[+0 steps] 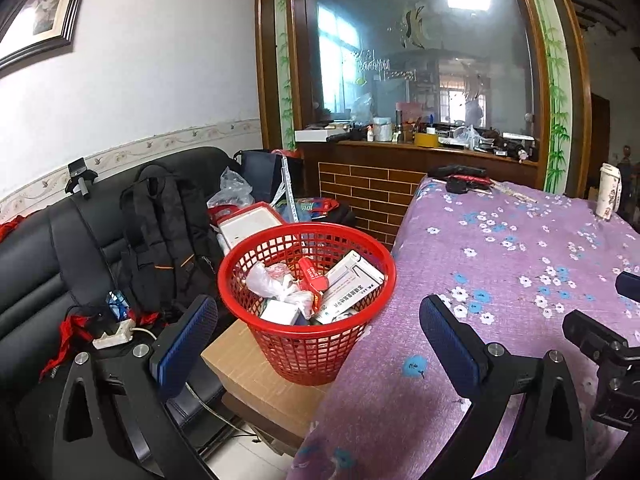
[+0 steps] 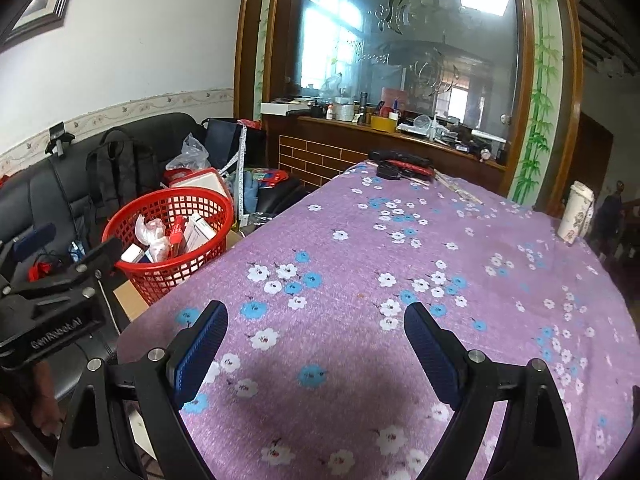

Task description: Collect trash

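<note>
Red mesh basket beside the table | light, stiff, loosely filled; take its rim | left gripper and right gripper fingers wide apart, holding nothing.

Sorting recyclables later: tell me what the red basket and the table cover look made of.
Red basket: looks like glossy moulded plastic, with an open lattice wall and smooth rim. Table cover: seems to be matte woven or textured fabric, purple with printed flowers, draping softly over the edge.
</note>
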### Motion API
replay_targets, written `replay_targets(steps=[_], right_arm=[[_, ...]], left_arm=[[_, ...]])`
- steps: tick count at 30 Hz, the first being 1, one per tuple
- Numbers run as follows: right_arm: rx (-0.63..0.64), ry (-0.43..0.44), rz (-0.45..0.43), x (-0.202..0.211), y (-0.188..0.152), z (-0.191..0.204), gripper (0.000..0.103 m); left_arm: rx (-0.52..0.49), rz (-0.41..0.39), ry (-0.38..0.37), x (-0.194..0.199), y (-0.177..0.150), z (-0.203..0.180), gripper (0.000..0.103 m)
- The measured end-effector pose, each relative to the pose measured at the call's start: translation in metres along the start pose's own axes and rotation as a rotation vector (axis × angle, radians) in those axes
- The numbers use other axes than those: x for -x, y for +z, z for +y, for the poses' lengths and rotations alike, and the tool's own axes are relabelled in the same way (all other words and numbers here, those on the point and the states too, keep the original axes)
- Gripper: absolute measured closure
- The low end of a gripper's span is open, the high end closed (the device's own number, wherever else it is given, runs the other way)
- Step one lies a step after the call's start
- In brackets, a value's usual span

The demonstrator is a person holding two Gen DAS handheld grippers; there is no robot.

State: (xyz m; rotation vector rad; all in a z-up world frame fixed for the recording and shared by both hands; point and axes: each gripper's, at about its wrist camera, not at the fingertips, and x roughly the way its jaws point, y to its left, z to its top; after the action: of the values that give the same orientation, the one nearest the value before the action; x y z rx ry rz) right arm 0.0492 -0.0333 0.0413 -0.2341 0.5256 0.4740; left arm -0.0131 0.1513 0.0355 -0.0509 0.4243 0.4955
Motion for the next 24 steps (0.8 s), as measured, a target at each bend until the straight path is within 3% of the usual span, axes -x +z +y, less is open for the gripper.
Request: replay_targets(steps=[24], right_arm=[[0.027, -0.01, 0.032, -0.007, -0.008, 0.008, 0.009]], left_arm=[[0.023, 0.023, 0.008, -0.007, -0.001, 0.015, 0.002]])
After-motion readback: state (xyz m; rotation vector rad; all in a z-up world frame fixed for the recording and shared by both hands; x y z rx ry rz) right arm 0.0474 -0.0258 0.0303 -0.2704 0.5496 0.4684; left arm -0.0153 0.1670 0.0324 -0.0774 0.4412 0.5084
